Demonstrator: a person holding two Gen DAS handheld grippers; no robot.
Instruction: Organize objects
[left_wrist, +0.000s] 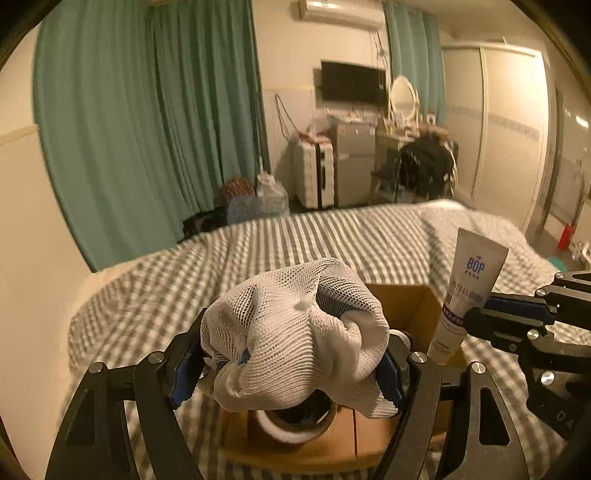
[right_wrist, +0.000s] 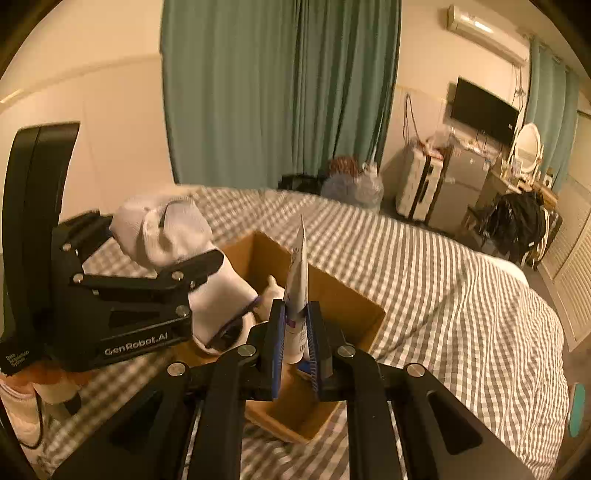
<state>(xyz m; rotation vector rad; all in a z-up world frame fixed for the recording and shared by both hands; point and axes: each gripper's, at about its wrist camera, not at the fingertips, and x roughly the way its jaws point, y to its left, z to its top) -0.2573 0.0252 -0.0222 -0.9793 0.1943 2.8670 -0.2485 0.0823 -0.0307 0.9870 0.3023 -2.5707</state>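
You were partway through the tidy-up, by the look of it: the cardboard box (right_wrist: 325, 295) sat open on the checked bedspread (right_wrist: 443, 280) in the lower middle of the right wrist frame, and a roll of tape (left_wrist: 295, 424) already lay on its floor, seen at the bottom centre of the left wrist frame, so at least one item seemed packed while two were held above it and not yet let go. Your left gripper (left_wrist: 286, 373) had its fingers closed around a white mesh bag (left_wrist: 295, 332), bunched and bulging, hanging over the box at the centre of that frame; whether anything was inside the mesh, you could not tell. Your right gripper (right_wrist: 297, 347) had its fingers pinched tight on the lower part of a white BOP tube (right_wrist: 297, 291), standing upright with its crimped end up, over the near side of the box. What was left, I judge, was to lower and release both. Counted: one box, one mesh bag, one tube, one tape roll, two grippers; other white shapes inside the box in the right wrist frame were too hidden to count
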